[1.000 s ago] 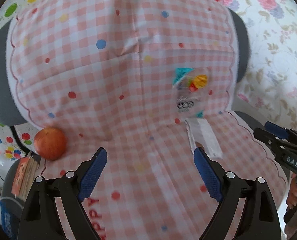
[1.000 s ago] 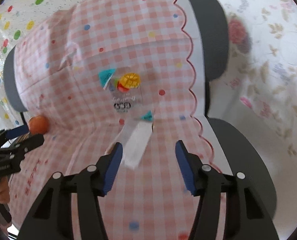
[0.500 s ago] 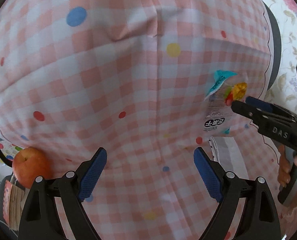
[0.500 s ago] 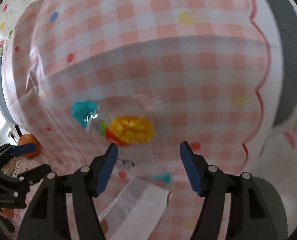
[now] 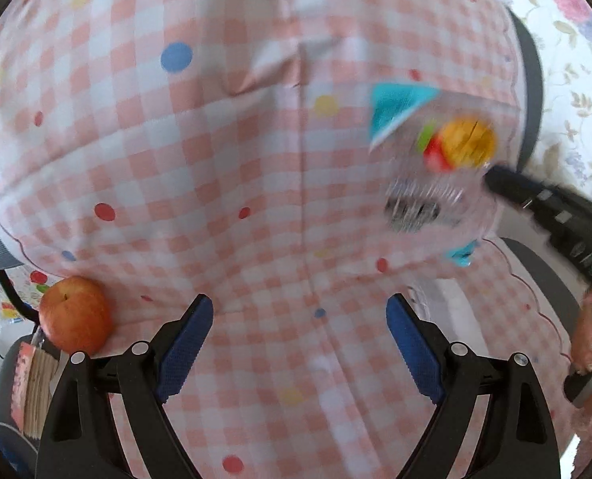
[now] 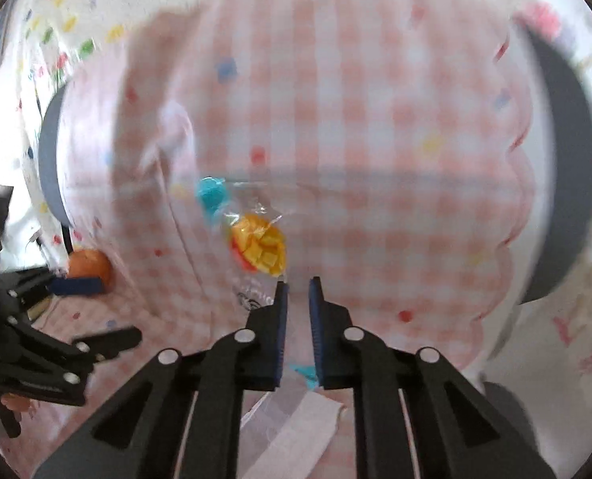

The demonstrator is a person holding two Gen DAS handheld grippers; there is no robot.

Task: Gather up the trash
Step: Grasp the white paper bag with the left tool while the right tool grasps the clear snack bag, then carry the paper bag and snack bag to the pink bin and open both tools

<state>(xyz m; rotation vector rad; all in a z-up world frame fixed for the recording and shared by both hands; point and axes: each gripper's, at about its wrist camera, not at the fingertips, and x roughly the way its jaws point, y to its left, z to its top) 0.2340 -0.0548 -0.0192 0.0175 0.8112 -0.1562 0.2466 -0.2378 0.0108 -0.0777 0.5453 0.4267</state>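
A chair (image 5: 529,64) draped in a pink checked cover (image 5: 216,159) fills both views. A clear wrapper (image 6: 256,247) printed with fruit is seen against the backrest, its near edge pinched between the nearly closed jaws of the right gripper (image 6: 298,291). The left gripper (image 5: 300,343) is held with jaws wide apart and empty. An apple (image 5: 74,313) rests at the left, and a white wrapper (image 6: 296,435) lies on the seat.
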